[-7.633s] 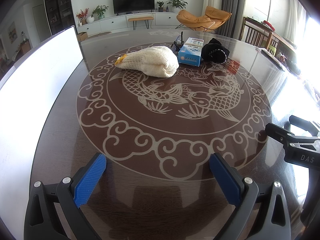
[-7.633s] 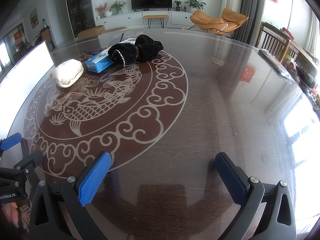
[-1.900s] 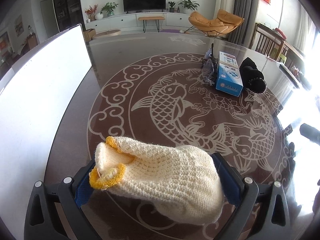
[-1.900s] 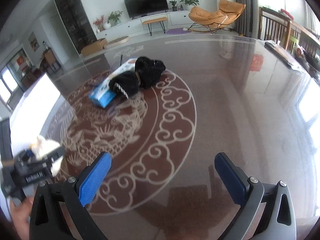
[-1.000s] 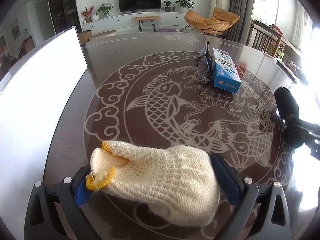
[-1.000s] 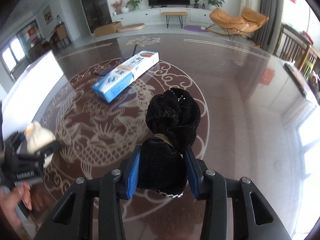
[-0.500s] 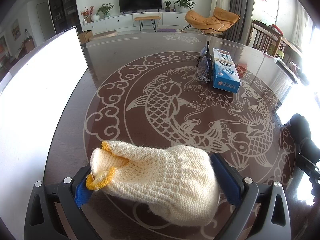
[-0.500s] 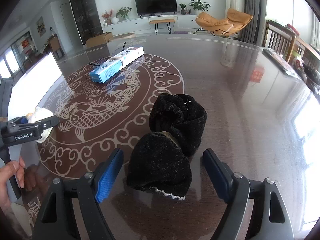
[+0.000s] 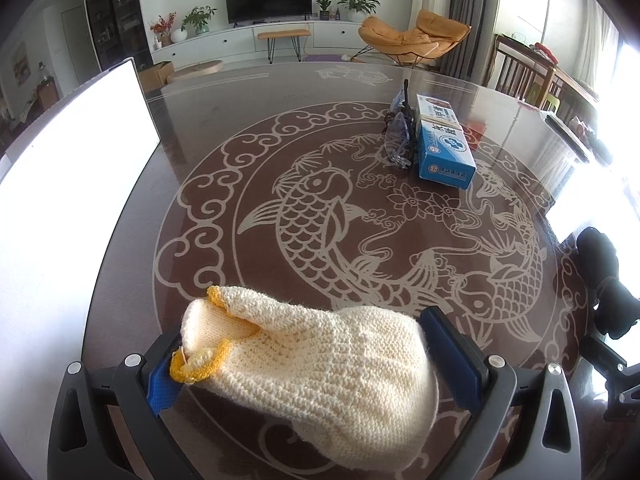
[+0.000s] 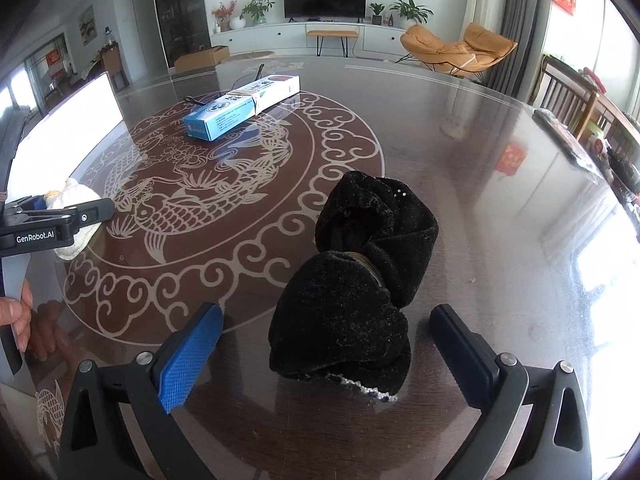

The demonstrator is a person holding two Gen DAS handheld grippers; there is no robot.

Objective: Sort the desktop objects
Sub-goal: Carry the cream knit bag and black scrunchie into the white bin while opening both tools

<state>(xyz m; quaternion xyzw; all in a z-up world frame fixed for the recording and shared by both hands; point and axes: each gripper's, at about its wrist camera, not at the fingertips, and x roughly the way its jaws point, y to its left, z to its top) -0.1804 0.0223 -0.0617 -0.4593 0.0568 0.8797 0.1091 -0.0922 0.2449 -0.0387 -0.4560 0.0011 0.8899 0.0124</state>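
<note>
A cream knitted pouch (image 9: 316, 364) with a yellow rim fills my left gripper (image 9: 304, 360), whose blue pads press on both its sides; the right wrist view shows this pouch (image 10: 76, 216) hanging in those jaws at the far left. A black velvet pouch (image 10: 360, 276) lies on the dark table between the fingers of my right gripper (image 10: 324, 320). Those jaws are opening and stand wide, with neither pad touching the pouch. The left wrist view has the black pouch (image 9: 598, 252) at its right edge.
A blue and white box (image 9: 442, 144) lies past the table's middle, with clear glasses (image 9: 400, 136) against its left side. A white board (image 9: 72, 184) stands along the left edge. The koi-patterned table (image 9: 320, 216) is round. A person's hand (image 10: 16, 308) grips the left tool's handle.
My right gripper's jaws went from shut on the black pouch to wide apart, and the pouch now rests on the table. The left gripper keeps its hold and has not moved.
</note>
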